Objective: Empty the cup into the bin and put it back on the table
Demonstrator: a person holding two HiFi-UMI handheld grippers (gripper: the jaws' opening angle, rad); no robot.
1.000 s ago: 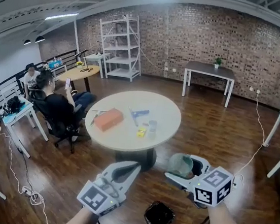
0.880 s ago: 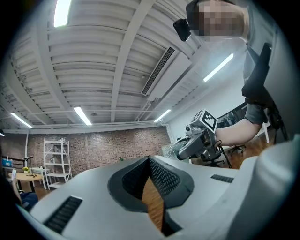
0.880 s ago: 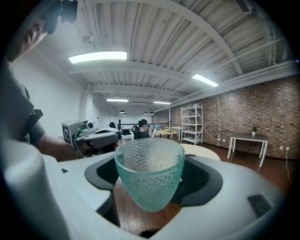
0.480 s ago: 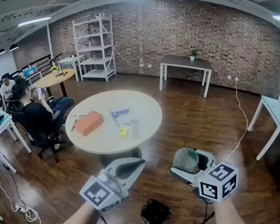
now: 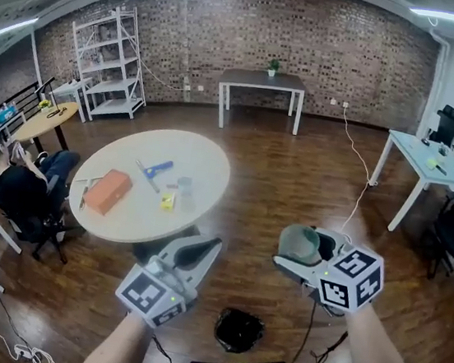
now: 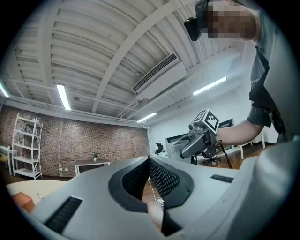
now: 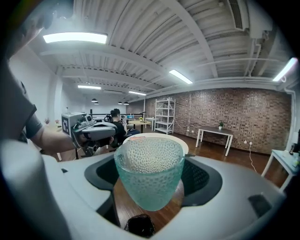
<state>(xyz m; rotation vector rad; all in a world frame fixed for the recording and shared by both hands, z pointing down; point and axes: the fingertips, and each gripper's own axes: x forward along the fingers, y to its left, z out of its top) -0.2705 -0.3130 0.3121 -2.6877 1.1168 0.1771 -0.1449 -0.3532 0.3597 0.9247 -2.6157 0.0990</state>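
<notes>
Right gripper view alone resolves the dimpled wall of the teal cup (image 7: 149, 159). Right tongs (image 7: 150, 177) clamp it, up-right of bin (image 5: 238, 329); left tongs (image 6: 149, 159) closed, empty.

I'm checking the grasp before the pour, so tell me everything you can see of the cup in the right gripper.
The cup is a translucent teal tumbler, glass or plastic by its look. Small dimples cover its wall, which tapers from a wide rim to a narrow base. It stands roughly upright, clamped at its sides between the jaws of the right gripper, in the air above the wood floor and apart from the round table. No contents show inside.
</notes>
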